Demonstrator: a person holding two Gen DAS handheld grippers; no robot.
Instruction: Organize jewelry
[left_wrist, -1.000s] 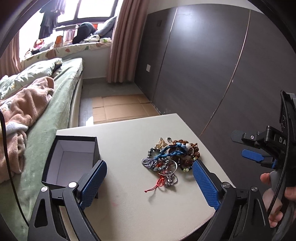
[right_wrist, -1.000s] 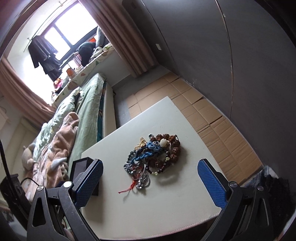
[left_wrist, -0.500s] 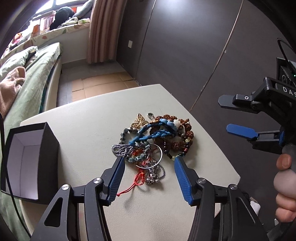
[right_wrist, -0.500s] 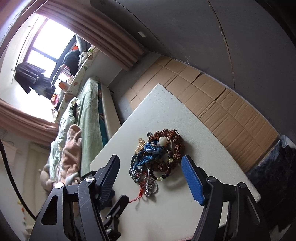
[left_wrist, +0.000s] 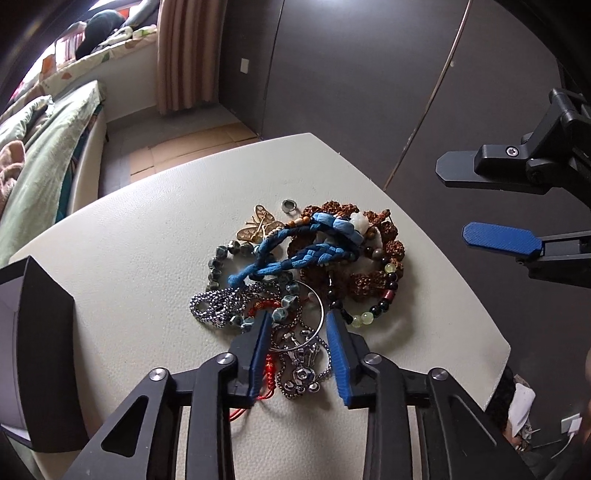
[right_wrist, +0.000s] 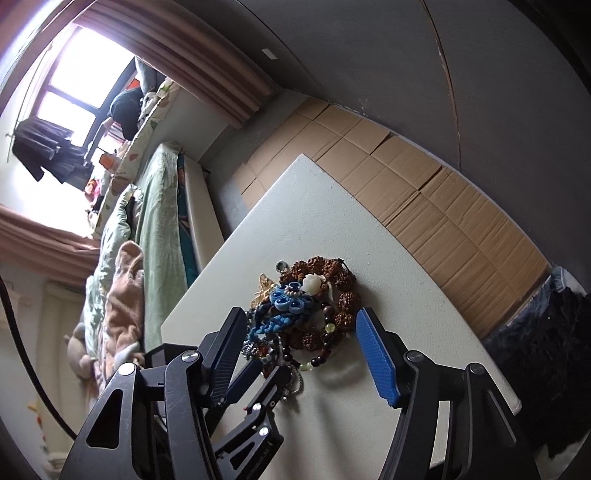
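Observation:
A tangled jewelry pile (left_wrist: 306, 273) lies on the white table (left_wrist: 147, 240): a blue braided bracelet (left_wrist: 306, 254), a brown seed bracelet (left_wrist: 384, 236), a gold butterfly (left_wrist: 260, 225), a silver chain (left_wrist: 218, 306) and a red knotted cord (left_wrist: 269, 373). My left gripper (left_wrist: 295, 317) is low over the pile's near end. Its jaws are closing, with a silver pendant (left_wrist: 301, 373) and a thin bangle (left_wrist: 320, 314) between them, though no grip shows. My right gripper (right_wrist: 300, 314) hangs above the pile's right side (left_wrist: 452, 201). Its jaws are closing slightly around empty air.
A black box with a white inside (left_wrist: 37, 350) stands open at the table's left. The table's right edge (left_wrist: 495, 332) is close to the pile. A bed (right_wrist: 159, 206) runs along the left, cardboard (right_wrist: 424, 192) covers the floor, and dark wardrobe doors (left_wrist: 369, 74) stand behind.
My left gripper has come down and forward onto the near end of the pile, and its jaws have narrowed from wide apart. The right gripper has dropped closer, rolled and narrowed.

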